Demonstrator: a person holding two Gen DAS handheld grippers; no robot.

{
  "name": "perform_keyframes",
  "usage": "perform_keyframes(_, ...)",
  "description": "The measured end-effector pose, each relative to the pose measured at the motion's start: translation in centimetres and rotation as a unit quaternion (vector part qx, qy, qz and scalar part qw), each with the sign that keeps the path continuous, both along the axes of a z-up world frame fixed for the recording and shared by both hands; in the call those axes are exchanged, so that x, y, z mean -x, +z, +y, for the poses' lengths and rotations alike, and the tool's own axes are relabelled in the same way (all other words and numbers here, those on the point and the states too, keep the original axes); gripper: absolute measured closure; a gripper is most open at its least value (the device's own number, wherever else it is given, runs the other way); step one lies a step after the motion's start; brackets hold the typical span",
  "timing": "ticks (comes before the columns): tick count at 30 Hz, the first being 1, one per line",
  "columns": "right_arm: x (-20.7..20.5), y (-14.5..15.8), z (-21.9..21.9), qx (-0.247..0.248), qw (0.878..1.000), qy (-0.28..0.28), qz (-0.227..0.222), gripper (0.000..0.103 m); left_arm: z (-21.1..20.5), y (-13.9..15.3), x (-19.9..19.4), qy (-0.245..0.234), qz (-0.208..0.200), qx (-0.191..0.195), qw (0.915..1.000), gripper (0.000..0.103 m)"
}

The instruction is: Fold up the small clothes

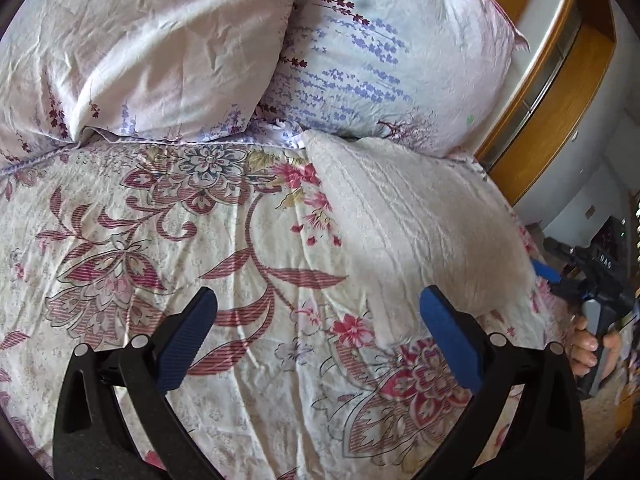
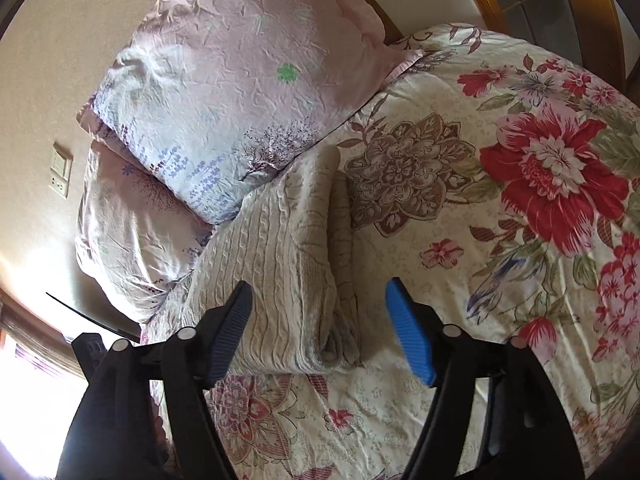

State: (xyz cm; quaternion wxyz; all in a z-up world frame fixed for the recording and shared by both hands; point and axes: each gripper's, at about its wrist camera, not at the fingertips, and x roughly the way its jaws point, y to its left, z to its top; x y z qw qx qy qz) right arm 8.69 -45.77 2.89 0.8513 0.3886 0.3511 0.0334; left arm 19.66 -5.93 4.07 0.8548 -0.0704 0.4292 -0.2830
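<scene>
A cream cable-knit garment (image 1: pixel 416 224) lies folded on the floral bedspread, just below the pillows; in the right wrist view (image 2: pixel 288 264) it shows as a neat folded stack with a rolled edge on its right. My left gripper (image 1: pixel 318 316) is open and empty, hovering over the bedspread to the left of the garment's near corner. My right gripper (image 2: pixel 320 320) is open and empty, its jaws spread on either side of the garment's near end. The right gripper also shows in the left wrist view (image 1: pixel 548 272), held by a hand at the bed's right edge.
Two lavender-print pillows (image 1: pixel 384 52) (image 1: pixel 132 48) lie at the head of the bed. The floral bedspread (image 1: pixel 200 240) covers the bed. A wooden headboard (image 1: pixel 552 92) stands at the right. A wall with a switch plate (image 2: pixel 62 168) is at the left.
</scene>
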Motion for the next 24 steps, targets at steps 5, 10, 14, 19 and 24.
perform_keyframes(5,-3.6,-0.5,-1.4,-0.047,0.998,0.022,0.021,0.029,-3.0,-0.1,-3.8,-0.001,0.057,0.061,0.9965,0.002)
perform_keyframes(10,-7.2,-2.3,-1.7,-0.077,0.994,0.038,0.061,0.029,-6.5,-1.0,-6.3,-0.019,0.093,0.059,0.9937,0.002)
perform_keyframes(14,-8.6,-3.2,-0.9,-0.075,0.993,0.052,0.077,0.029,-8.1,-2.3,-7.8,-0.027,0.121,0.069,0.9898,0.004)
perform_keyframes(19,-9.3,-4.2,-0.3,-0.094,0.990,0.069,0.077,0.040,-9.4,-3.7,-9.3,-0.038,0.156,0.101,0.9819,0.020)
perform_keyframes(24,-9.7,-4.9,0.1,-0.117,0.988,0.080,0.068,0.047,-9.8,-4.4,-10.0,-0.019,0.174,0.143,0.9741,0.025)
